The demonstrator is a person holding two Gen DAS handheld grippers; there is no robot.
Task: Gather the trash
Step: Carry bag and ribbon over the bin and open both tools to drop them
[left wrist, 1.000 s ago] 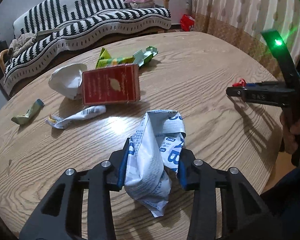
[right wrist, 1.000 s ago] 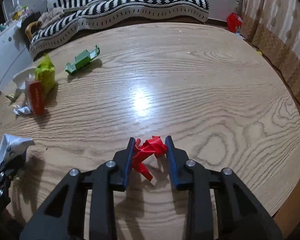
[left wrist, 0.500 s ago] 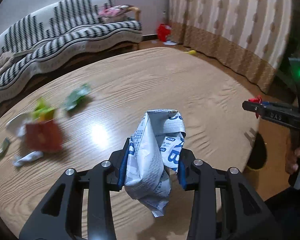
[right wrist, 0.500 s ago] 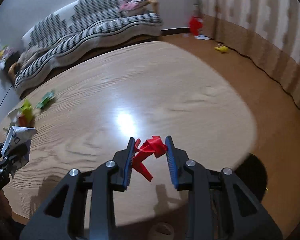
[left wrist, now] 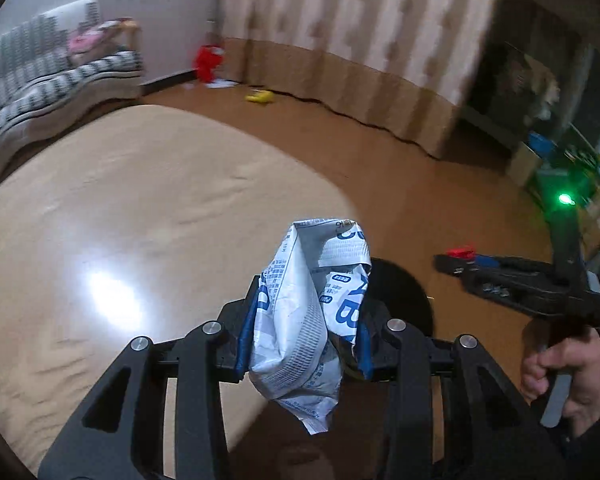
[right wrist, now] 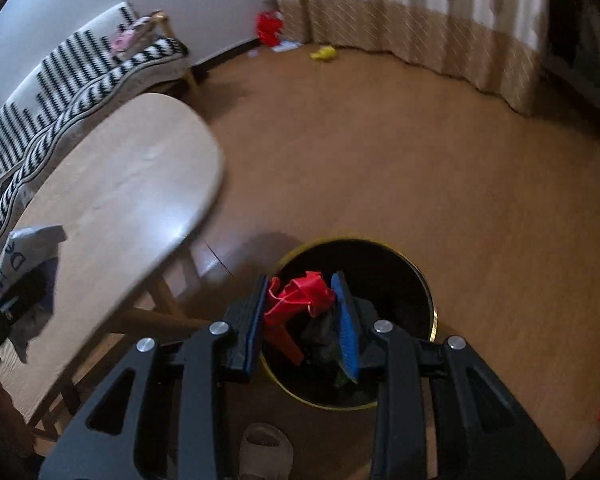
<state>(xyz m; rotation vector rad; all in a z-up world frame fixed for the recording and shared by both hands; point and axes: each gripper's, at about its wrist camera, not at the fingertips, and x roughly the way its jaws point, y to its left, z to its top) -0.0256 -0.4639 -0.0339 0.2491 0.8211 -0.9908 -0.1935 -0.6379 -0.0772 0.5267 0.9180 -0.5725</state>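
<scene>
Right tool (right wrist: 302, 312), clamped on red wrapper (right wrist: 300, 294), above bin (right wrist: 430, 312); left tool (left wrist: 304, 336) clamps white packet (left wrist: 308, 320), perhaps short, at nine o'clock: could miss.

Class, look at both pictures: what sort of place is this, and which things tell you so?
Most likely a home living room: a striped sofa against the wall, long curtains down to a wooden floor, and a round wooden table beside a black bin.

striped sofa (right wrist: 80, 76) far ahead on the left | wooden table (right wrist: 120, 184) near, left | curtain (right wrist: 420, 8) far ahead | yellow toy (right wrist: 323, 53) on floor by curtain | slipper (right wrist: 266, 446) close below
</scene>
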